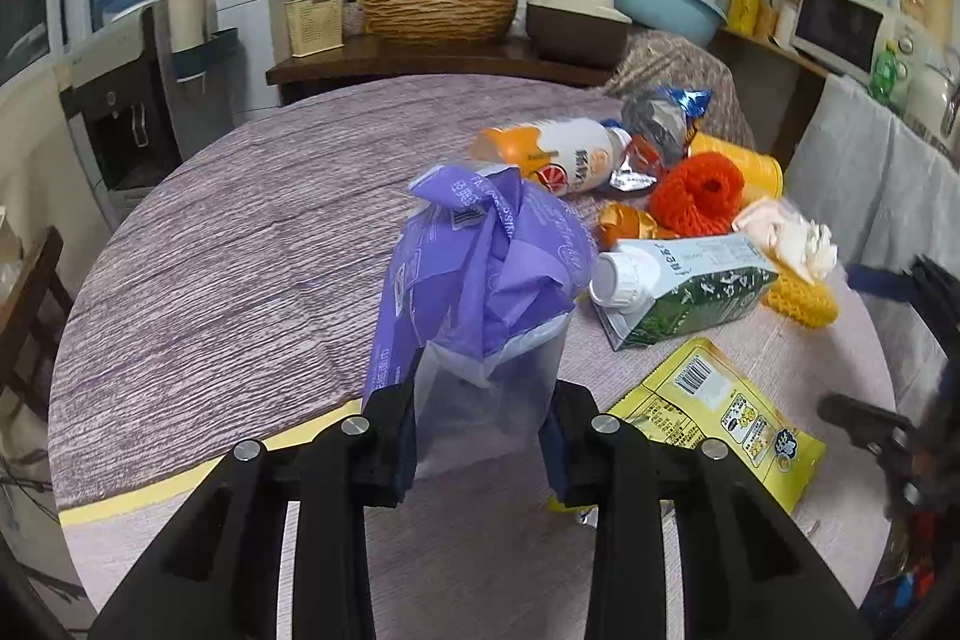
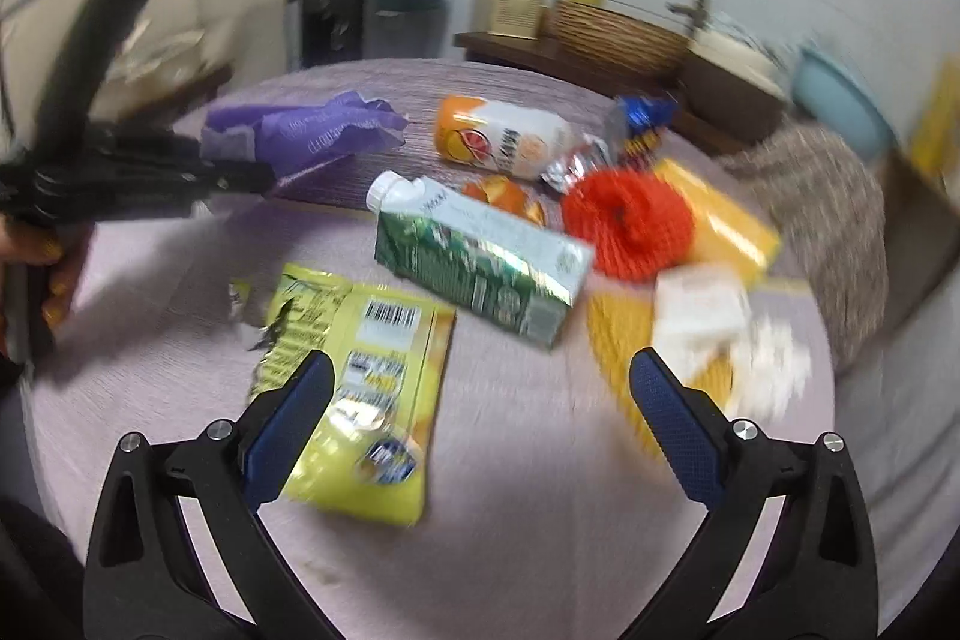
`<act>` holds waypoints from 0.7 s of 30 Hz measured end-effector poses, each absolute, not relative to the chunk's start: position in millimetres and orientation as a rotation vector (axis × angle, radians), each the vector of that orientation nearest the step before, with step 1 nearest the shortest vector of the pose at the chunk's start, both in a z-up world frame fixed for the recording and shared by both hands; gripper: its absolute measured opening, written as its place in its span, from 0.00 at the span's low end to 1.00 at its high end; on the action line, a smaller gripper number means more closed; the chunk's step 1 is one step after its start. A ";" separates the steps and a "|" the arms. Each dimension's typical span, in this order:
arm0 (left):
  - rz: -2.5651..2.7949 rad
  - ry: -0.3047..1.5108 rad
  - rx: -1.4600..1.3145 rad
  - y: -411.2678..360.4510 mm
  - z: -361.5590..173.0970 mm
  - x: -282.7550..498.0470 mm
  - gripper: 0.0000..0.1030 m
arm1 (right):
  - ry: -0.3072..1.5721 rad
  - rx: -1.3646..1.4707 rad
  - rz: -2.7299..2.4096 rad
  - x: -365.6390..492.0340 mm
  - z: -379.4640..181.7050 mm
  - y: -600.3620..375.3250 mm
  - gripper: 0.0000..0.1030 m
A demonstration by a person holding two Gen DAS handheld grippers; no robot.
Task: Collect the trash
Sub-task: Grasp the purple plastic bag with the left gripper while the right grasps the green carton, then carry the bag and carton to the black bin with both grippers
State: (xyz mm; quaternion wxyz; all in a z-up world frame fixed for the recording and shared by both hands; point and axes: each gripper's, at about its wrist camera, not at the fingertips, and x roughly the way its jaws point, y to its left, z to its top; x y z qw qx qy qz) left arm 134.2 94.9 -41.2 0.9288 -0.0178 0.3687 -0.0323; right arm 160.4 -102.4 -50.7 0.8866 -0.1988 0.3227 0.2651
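**Ops:** Where's the trash, and what have I got?

**Me:** My left tongs (image 1: 480,451) are clamped on a purple plastic wrapper (image 1: 480,274), held up above the tabletop (image 1: 240,232). My right tongs (image 2: 480,400) stand wide apart with nothing between them, above the yellow snack packet (image 2: 366,388). The rest of the litter lies in a cluster just beyond.

**Ops:** Risks?

**Me:** The wrapper is thin and slack. I judge it could slide out of the pads if I swing it fast. The right wrist view is blurred, so I could misjudge the reach. The flat packet gives little edge, and I may scrape the tabletop. The green milk carton (image 2: 480,262) lies on its side and touches the packet, so a nudge might shift it.

**Ops:** Count them.

**Me:** One purple wrapper, one yellow packet, one carton, one orange-and-white bottle (image 1: 558,154), one blue-and-silver foil bag (image 1: 660,118), one red mesh net (image 1: 699,193), one yellow mesh net (image 1: 801,301). Other bits among them I can't tell apart.
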 end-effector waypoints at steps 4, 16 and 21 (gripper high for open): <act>-0.050 0.746 -0.033 97.8 -39.4 125.1 0.30 | 0.696 -0.581 0.623 200.9 -52.6 -74.3 0.74; -0.047 0.754 -0.045 98.2 -43.4 121.8 0.30 | 0.707 -1.035 0.733 236.6 -84.7 -15.7 0.60; -0.042 0.745 -0.054 100.2 -42.4 119.7 0.30 | 0.738 -0.950 0.732 242.7 -77.8 -20.1 0.60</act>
